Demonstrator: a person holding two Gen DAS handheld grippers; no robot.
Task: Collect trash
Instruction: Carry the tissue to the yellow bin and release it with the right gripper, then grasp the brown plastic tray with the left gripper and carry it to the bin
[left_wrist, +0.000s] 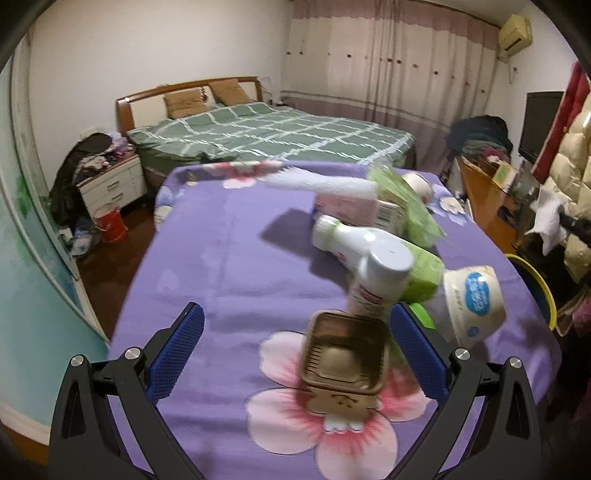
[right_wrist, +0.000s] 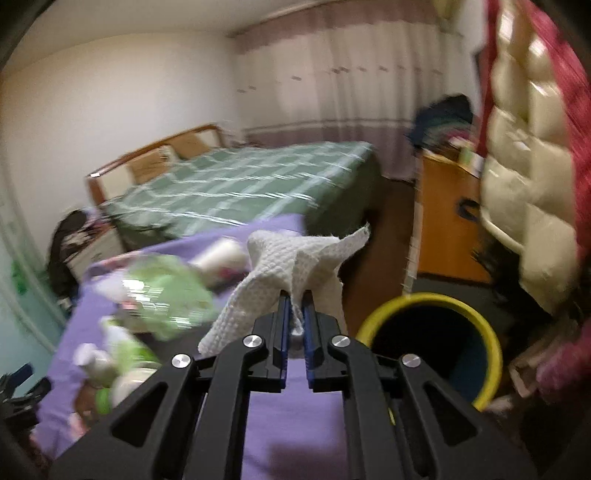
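My right gripper (right_wrist: 295, 295) is shut on a white paper towel (right_wrist: 295, 262) and holds it in the air above the table's right edge, left of the yellow-rimmed bin (right_wrist: 432, 347). The towel also shows in the left wrist view (left_wrist: 550, 218), with the bin's rim (left_wrist: 535, 280) below it. My left gripper (left_wrist: 295, 328) is open, low over the purple flowered tablecloth (left_wrist: 221, 266). A brown square cup (left_wrist: 345, 362) stands between its fingers, nearer the right one. Beyond it lie white bottles (left_wrist: 354, 236), a green packet (left_wrist: 421, 273), a white bowl (left_wrist: 474, 299) and cartons (left_wrist: 351, 206).
A green checked bed (left_wrist: 273, 136) stands beyond the table. A wooden cabinet (right_wrist: 447, 218) and hanging quilted coats (right_wrist: 528, 184) are on the right near the bin. A nightstand (left_wrist: 114, 184) and a red bucket (left_wrist: 110, 225) are on the left.
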